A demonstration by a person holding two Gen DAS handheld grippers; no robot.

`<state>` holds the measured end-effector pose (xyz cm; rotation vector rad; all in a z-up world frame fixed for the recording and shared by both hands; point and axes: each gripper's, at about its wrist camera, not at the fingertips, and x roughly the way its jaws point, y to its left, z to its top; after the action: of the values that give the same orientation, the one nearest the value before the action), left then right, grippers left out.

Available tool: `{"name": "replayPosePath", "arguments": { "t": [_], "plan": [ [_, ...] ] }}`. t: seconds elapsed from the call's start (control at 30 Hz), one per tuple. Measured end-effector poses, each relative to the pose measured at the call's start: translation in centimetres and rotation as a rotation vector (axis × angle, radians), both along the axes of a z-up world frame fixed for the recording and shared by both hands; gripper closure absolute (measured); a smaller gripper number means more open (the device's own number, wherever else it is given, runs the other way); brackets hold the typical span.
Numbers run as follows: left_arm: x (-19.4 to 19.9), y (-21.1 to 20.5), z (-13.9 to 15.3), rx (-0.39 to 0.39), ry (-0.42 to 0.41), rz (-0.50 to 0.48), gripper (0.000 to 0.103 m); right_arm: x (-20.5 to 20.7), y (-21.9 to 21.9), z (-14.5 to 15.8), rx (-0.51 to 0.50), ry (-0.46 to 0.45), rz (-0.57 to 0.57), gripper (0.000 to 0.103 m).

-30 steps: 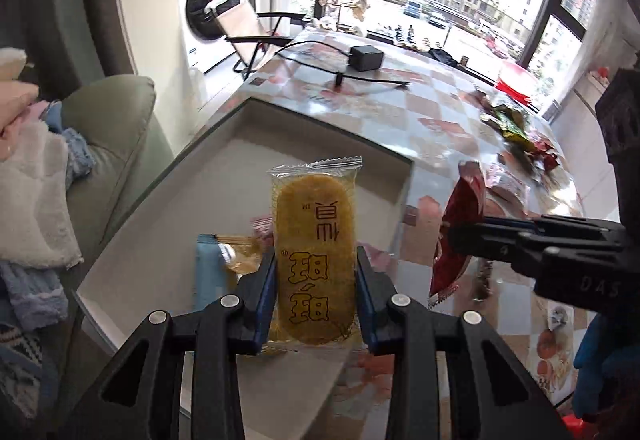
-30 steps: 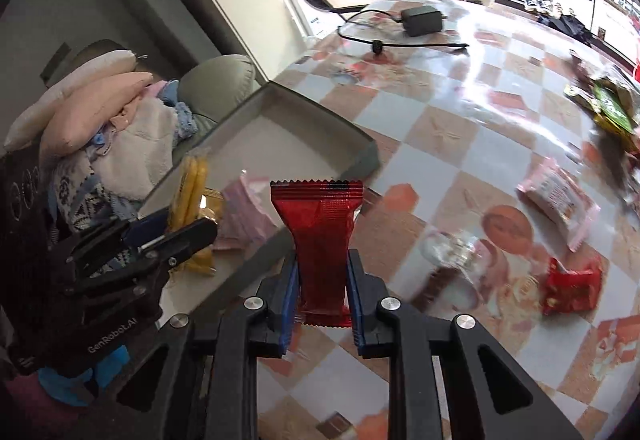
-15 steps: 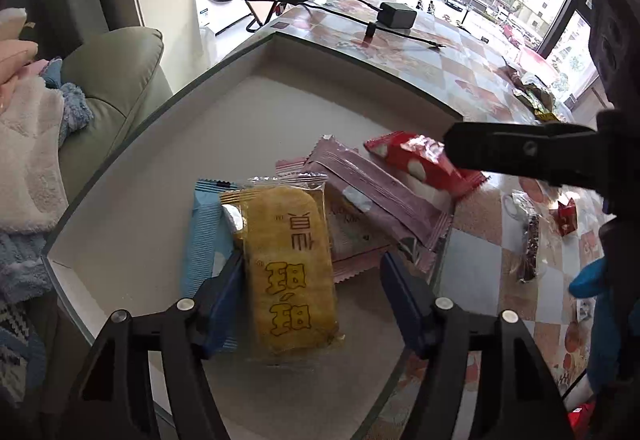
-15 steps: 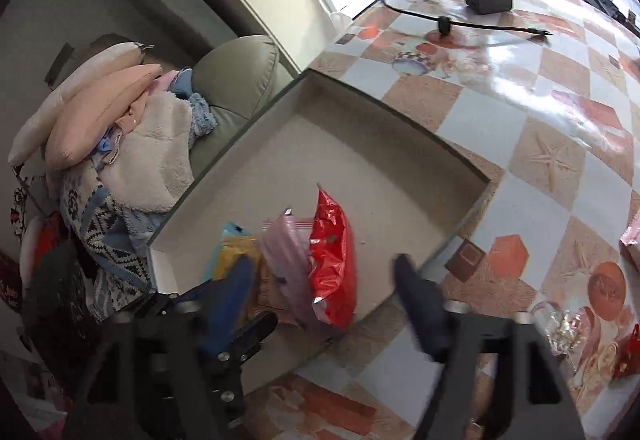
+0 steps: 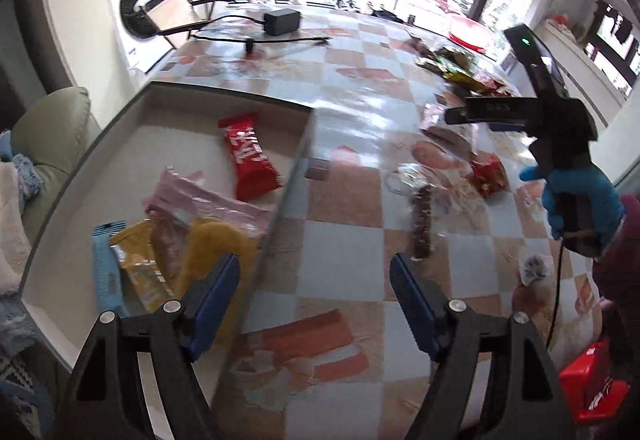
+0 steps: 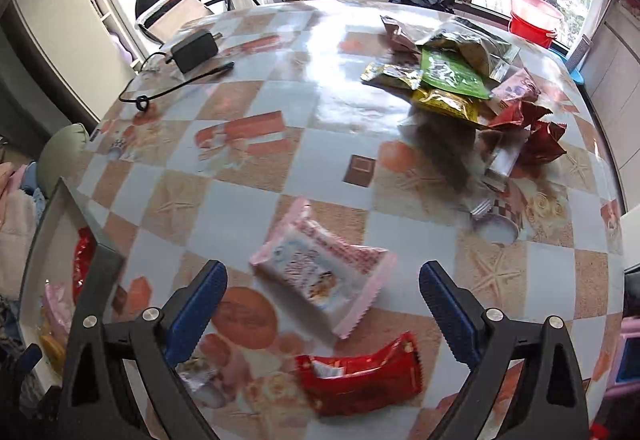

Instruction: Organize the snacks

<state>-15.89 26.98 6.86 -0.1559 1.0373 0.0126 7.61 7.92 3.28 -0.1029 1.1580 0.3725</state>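
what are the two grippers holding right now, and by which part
Nothing. The left gripper is opening over the tray edge; the right gripper hangs open above the pink snack packet.

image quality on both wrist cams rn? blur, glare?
Left wrist: motion smear on the yellow packet in the tray, window blown out. Right wrist: glare streak on the table, snack pile edge smeared, pink packet fairly sharp. Both: fisheye bending.

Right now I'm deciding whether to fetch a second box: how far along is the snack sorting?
Done: the red packet, pink wrapper and yellow cracker pack lie in the tray. In hand: nothing; the left gripper is opening, the right gripper open above a pink-white packet. Left: that, the red pack and the far pile.
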Motion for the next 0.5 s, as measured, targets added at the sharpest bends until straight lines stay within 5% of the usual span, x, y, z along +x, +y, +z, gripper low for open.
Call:
{"name": "replayPosePath", "arguments": {
  "t": [0.2,0.37,0.5],
  "plan": [
    [3.1,-5.1,-1.6,0.004,0.062,-0.119,0.022,-0.3,2.4,-1.8,-0.136,-0.061,0.251,0.005],
    [5.8,-6.9,-2.8,0.008,0.102,-0.145,0.022,0.7,2.0,-3.5,-0.101,-0.004,0.238,0.007],
    [7.8,-7.8,-4.3,0.036,0.139,-0.156,0.022,-0.1,0.9,-2.7,-0.104,-0.007,0.222,0.044]
  ]
}}
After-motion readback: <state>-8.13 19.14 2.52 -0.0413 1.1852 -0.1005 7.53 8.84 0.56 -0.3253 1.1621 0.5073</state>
